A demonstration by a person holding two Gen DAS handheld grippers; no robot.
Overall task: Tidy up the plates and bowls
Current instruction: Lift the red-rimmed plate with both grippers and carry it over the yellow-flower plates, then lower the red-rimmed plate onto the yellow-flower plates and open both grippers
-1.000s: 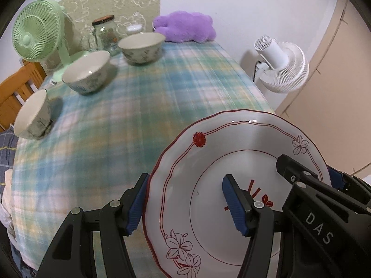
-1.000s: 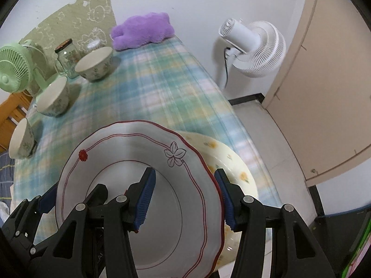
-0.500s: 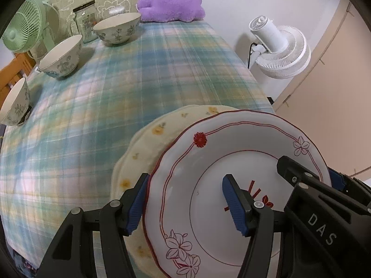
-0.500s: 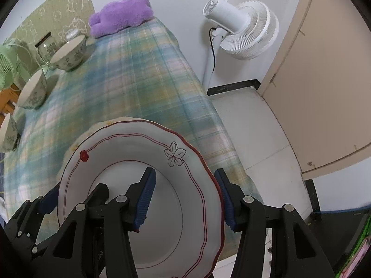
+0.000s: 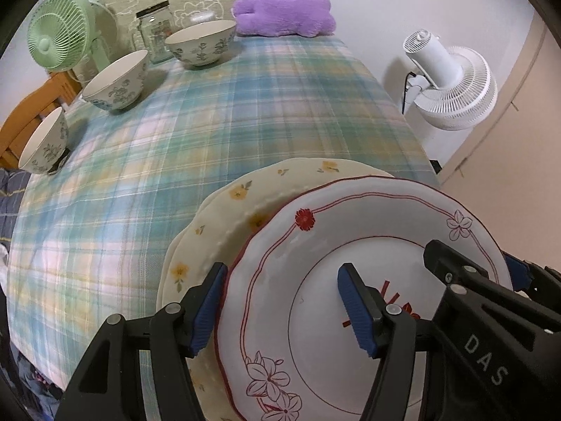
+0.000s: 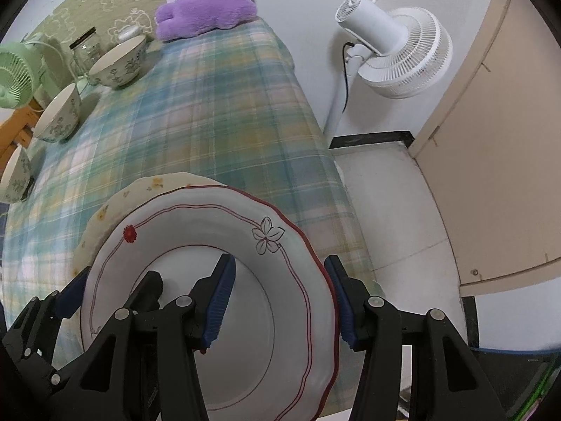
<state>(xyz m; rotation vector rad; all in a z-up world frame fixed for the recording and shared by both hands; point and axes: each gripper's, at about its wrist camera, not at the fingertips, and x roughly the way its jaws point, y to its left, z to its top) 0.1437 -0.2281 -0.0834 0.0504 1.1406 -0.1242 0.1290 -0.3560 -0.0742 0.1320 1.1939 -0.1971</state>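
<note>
Plates first: in the left wrist view the red-trimmed plate (image 5: 368,280) sits tilted over the cream plate with yellow flowers (image 5: 245,217), which lies on the plaid tablecloth (image 5: 210,105) near the table's front edge. The left gripper (image 5: 285,303) straddles the red-trimmed plate's left rim, one blue pad outside the edge and one over the well, so it appears clamped on that rim. Three floral bowls stand well apart along the far left: the near bowl (image 5: 44,144), the middle bowl (image 5: 117,79) and the far bowl (image 5: 201,44), beside a glass jar (image 5: 156,29) and a green fan (image 5: 59,35)

From the right wrist view the right gripper (image 6: 280,298) bites the opposite rim of the same plate, its fingers either side of the red edge, apparently gripping it. Only a sliver of the cream plate shows beyond it

My reading is that plate stacking is nearly finished: the top plate is over its partner but not yet released, and whether it is fully seated is hard to tell. The three bowls are not nested, so that half remains
</note>
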